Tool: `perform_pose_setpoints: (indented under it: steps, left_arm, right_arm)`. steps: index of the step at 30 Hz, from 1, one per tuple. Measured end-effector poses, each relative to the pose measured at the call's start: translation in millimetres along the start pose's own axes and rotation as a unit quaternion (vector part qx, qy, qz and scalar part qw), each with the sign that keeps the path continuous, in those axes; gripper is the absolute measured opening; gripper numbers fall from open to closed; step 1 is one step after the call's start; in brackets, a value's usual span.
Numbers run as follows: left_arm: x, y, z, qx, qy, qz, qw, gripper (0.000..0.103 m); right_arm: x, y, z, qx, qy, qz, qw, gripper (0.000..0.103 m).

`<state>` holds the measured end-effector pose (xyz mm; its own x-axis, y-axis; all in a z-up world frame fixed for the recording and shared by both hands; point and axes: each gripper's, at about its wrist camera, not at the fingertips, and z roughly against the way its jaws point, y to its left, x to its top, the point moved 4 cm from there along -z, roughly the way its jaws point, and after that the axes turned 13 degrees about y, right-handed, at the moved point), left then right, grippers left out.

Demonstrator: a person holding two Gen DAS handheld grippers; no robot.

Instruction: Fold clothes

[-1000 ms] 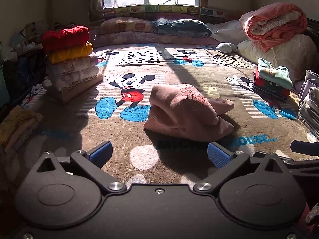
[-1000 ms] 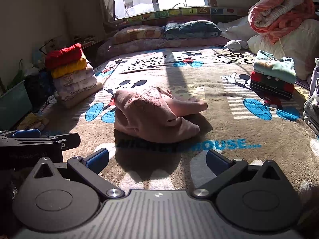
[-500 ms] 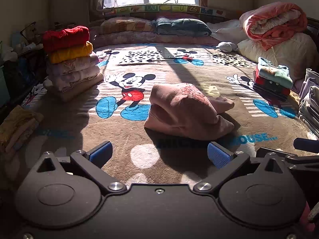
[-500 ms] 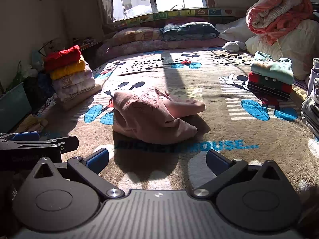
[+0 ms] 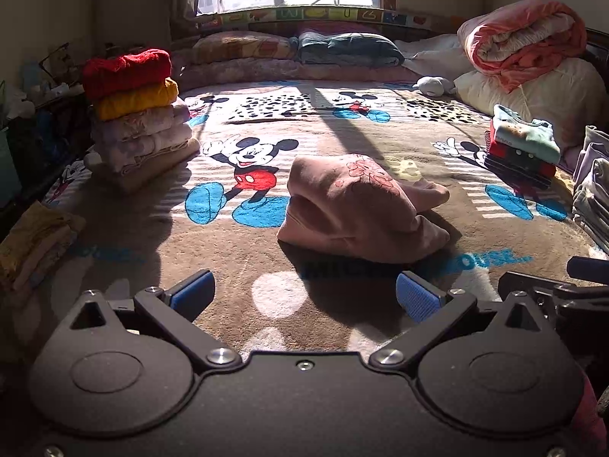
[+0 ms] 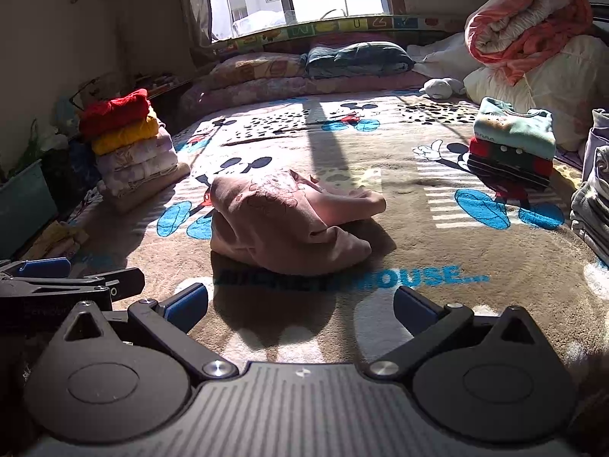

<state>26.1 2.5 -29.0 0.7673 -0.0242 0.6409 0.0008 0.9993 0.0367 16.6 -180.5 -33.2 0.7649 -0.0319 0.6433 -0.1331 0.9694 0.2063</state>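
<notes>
Both wrist views look low across the bed (image 5: 304, 133), sharing the pink garment (image 5: 357, 205)

Ahead of my left gripper (image 5: 303, 296), fingers spread wide with nothing between them, lies bare brown plush cartoon-mouse blanket (image 5: 228, 259) — open room up to the crumpled pink embroidered sweatshirt (image 5: 357, 209), the one lump mid-bed. My right gripper (image 6: 300, 304), also spread, has the same clear strip. The left flank is walled by a tall stack of folded red, yellow and lilac clothes (image 5: 133, 114); the right by a small teal-and-red folded pile (image 6: 512, 144) and grey folded garments (image 6: 593, 198) — passage runs between.
</notes>
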Motion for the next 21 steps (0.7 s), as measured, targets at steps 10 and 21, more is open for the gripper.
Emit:
perform_pose_setpoints:
  steps: [10,21]
  left_arm:
    - [-1.4,-3.0,2.6,-0.002,-0.001,-0.002,1.0000,0.103]
    - [-0.5,-3.2,3.3,-0.003,-0.001,-0.007,1.0000,0.103]
  right_arm:
    - [-0.6,0.1,1.4,0.001,0.000,0.002,1.000,0.103]
    - [0.3,0.8,3.0,0.000,-0.001,0.003,1.000,0.103]
